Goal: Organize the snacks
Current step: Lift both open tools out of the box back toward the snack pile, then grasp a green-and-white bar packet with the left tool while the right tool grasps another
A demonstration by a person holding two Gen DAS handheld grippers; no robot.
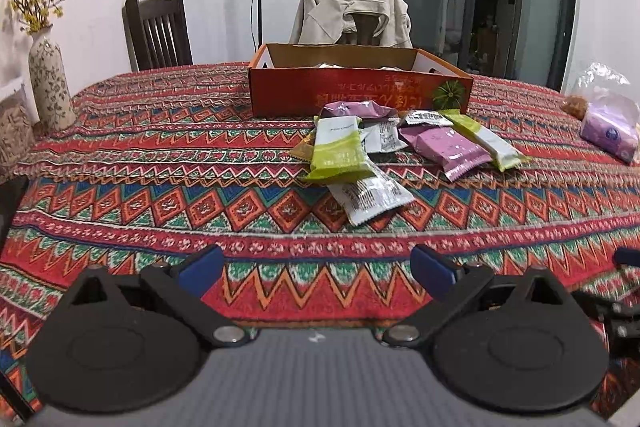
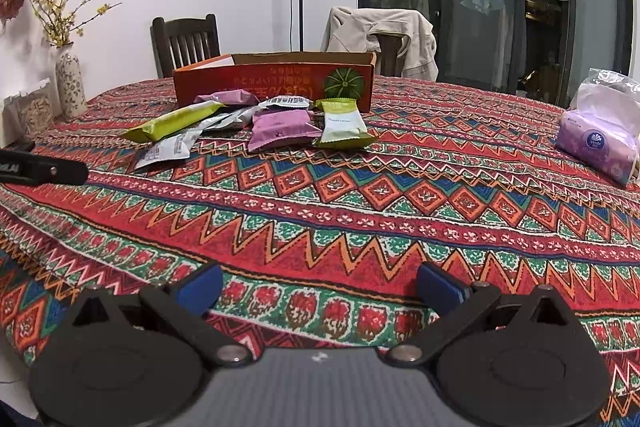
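Several snack packets lie in a loose pile on the patterned tablecloth just in front of an open orange cardboard box (image 1: 360, 95) (image 2: 276, 83). Among them are a green-and-white packet (image 1: 338, 151) (image 2: 344, 125), a purple packet (image 1: 446, 147) (image 2: 278, 127) and a silver packet (image 1: 370, 197) (image 2: 168, 149). My left gripper (image 1: 318, 269) hovers open over the cloth, well short of the pile, with nothing between its blue pads. My right gripper (image 2: 318, 287) is open too, empty, farther back from the packets. Part of the left gripper's black body (image 2: 44, 169) shows at the left edge of the right wrist view.
A flowered vase (image 1: 50, 83) (image 2: 70, 85) with yellow branches stands at the table's left edge. A purple tissue pack (image 1: 610, 135) (image 2: 598, 147) and a plastic bag lie at the right. Two chairs stand behind the table, one draped with a beige jacket (image 1: 352, 17).
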